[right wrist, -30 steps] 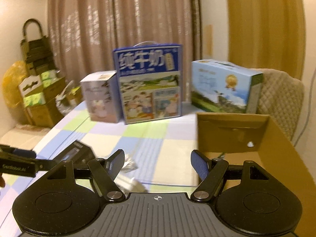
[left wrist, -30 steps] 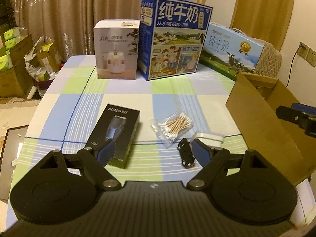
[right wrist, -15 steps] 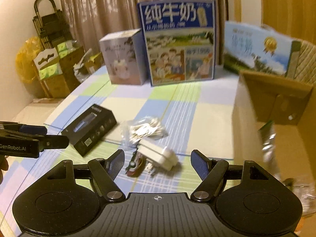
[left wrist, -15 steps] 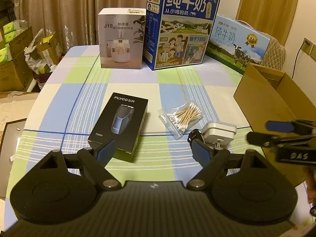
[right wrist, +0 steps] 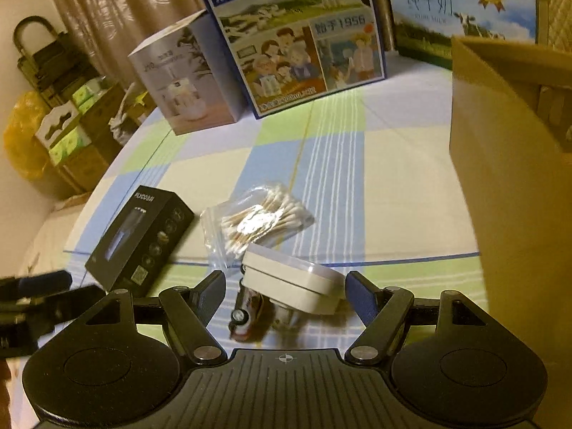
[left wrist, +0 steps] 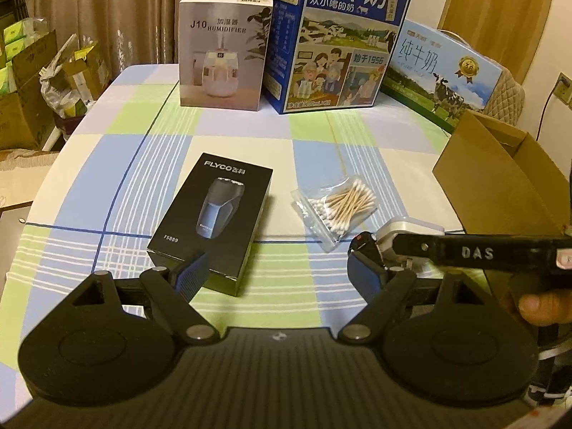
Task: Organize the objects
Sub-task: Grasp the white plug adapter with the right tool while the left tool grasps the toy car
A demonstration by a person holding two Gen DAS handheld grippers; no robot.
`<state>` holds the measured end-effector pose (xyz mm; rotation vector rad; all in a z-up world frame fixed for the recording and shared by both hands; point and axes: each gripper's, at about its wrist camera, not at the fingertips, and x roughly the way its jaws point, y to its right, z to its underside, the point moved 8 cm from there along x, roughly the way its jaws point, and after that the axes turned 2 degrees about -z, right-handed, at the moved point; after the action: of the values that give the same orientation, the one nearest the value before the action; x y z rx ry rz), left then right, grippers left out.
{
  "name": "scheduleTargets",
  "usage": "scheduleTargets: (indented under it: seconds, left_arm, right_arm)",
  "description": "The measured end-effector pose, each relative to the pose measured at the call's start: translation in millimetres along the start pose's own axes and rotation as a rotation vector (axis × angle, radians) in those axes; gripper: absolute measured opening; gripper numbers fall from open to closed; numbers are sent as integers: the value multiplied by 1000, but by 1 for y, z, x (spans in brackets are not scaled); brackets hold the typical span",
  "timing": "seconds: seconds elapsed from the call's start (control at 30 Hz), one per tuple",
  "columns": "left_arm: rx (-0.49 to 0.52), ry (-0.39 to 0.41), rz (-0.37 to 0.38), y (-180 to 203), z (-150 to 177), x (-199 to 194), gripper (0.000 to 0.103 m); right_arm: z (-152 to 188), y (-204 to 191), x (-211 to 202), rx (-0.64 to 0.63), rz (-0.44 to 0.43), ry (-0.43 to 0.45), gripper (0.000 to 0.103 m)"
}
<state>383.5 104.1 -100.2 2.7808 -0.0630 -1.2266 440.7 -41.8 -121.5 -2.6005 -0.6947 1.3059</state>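
- The step in hand is judged to be the approach for a pick: the right hand-held gripper [right wrist: 285, 295] is brought low over the desk [right wrist: 393, 186], with its fingers spread wide and nothing pinched between them.
- The white adapter [right wrist: 291, 279] is seen directly ahead of this gripper, lying between the two fingertips but, as far as can be told, not yet touched by either.
- A small toy car [right wrist: 246, 312] lies just under and beside the adapter, nearer to the left fingertip; whether the two touch cannot be told.
- A bag of cotton swabs [right wrist: 259, 220] lies further ahead, just beyond the adapter, and the black shaver box [right wrist: 139, 236] lies to the front left.
- The open cardboard box [right wrist: 507, 186] stands to the right of the gripper; it is judged to be the place where the things are collected.
- The left hand-held gripper [left wrist: 277, 273] is held spread and empty; the shaver box [left wrist: 212, 225] lies ahead of its left finger, and the right gripper's arm crosses in front of its right finger.
- For the next move, a little more advance is needed, then the fingers are to be closed on the sides of the adapter only, so that the toy car is not caught together with it.
- After that, a lift and a carry to the right, over the wall of the cardboard box, are called for.
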Motion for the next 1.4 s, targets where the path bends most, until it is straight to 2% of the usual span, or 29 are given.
scheduleTargets:
  seconds: [0.17,0.5,0.57,0.67,0.8,0.97,1.0,1.13,1.2,1.4]
  left_arm:
    - [1,-6,1,1,2,3,82]
    - [29,-16,21,13,3,9,82]
    - [41,-17,21,15,4,10,82]
    - [53,-22,17,17,5,12,82]
    - [66,-34,42,24,10,17,82]
    - [105,-54,74,37,20,28,80]
    - [105,-54,77,39,21,31,78]
    - [86,-61,82,43,28,46,53]
    - [87,-62,88,47,29,53,44]
    - [120,-82,82,59,31,74,35]
  right_arm:
    - [-2,2,12,22,55,-18,71]
    - [-5,10,9,22,48,-34,66]
    - [-4,9,9,37,12,-44,65]
    - [-3,2,7,101,-127,-66,65]
    - [-13,2,-4,49,-60,-14,65]
    - [-12,3,-5,52,-60,-21,65]
    - [-12,4,-5,50,-59,-25,65]
    - [-11,7,-4,56,-58,-27,65]
    - [-11,8,-3,62,-59,-29,65]
    - [-12,9,-2,73,-70,-31,65]
